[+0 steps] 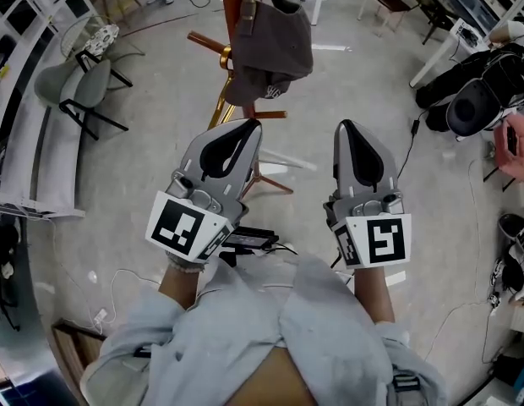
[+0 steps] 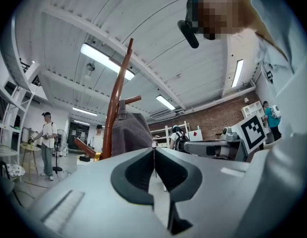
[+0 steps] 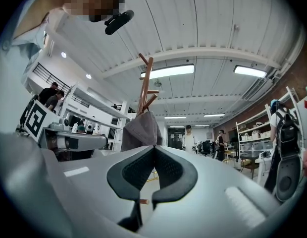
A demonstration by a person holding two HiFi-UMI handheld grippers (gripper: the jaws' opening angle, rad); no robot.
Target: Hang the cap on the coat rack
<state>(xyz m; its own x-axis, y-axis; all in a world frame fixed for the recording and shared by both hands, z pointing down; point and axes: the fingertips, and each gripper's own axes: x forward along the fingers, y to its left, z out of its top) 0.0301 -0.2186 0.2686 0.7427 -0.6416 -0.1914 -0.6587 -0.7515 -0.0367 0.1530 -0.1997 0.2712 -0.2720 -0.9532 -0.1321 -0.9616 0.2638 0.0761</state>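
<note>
A grey cap [image 1: 270, 49] hangs on the wooden coat rack [image 1: 231, 7], draped over one of its pegs. Both grippers are held below it, apart from the cap. My left gripper [image 1: 252, 125] is shut with nothing between its jaws. My right gripper [image 1: 345, 125] beside it is also shut and empty. From the left gripper view the cap [image 2: 131, 133] hangs beside the rack's pole [image 2: 116, 98], beyond the shut left gripper [image 2: 154, 150]. From the right gripper view the cap [image 3: 141, 130] hangs under the rack's top pegs [image 3: 145, 78], beyond the shut right gripper [image 3: 154, 148].
Two grey chairs [image 1: 80, 87] stand at the left by a shelf. Black bags and a round black case [image 1: 473, 104] lie at the right. A black power brick [image 1: 249, 239] and cables lie on the floor near my feet. People [image 2: 47, 143] stand in the background.
</note>
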